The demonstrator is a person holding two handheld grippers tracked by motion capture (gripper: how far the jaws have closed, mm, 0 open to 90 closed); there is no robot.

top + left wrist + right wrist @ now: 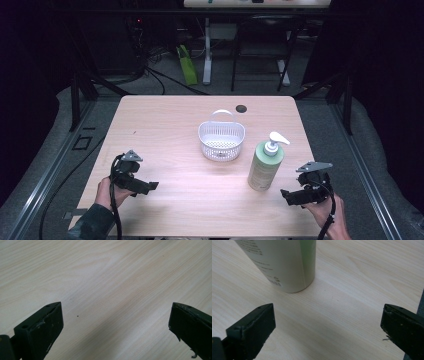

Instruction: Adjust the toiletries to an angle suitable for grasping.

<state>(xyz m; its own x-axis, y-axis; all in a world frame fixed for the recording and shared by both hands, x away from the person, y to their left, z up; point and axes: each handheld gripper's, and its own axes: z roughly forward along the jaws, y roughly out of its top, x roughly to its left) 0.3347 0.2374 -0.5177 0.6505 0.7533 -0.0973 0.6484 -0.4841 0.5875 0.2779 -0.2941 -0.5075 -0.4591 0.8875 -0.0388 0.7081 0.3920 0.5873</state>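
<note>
Bottle: pale green pump bottle (265, 169) with a white pump head, spout pointing to the table's right. Stands upright. In the right gripper view its lower body (287, 265) shows small dark print on a lighter label panel.
Bottle position: right of table centre, toward the near edge, on the light wood table (170, 125).
Basket: white perforated basket (221, 140) with an arched handle, near table centre, just left of and behind the bottle; the two are apart. Inside looks empty.
Other marks: a dark round spot (241, 108) on the tabletop behind the basket.
Obstructions: bare wood lies between the right gripper and the bottle base.
Right gripper: right gripper (295, 195) near the front right corner, held in the person's hand (327, 212), aimed left toward the bottle's foot. Jaws spread wide in its own view (328, 322), gripping nothing.
Left gripper: left gripper (145, 186) near the front left edge, well apart from both objects, pointing right. Jaws wide over bare wood (116, 322), empty.
</note>
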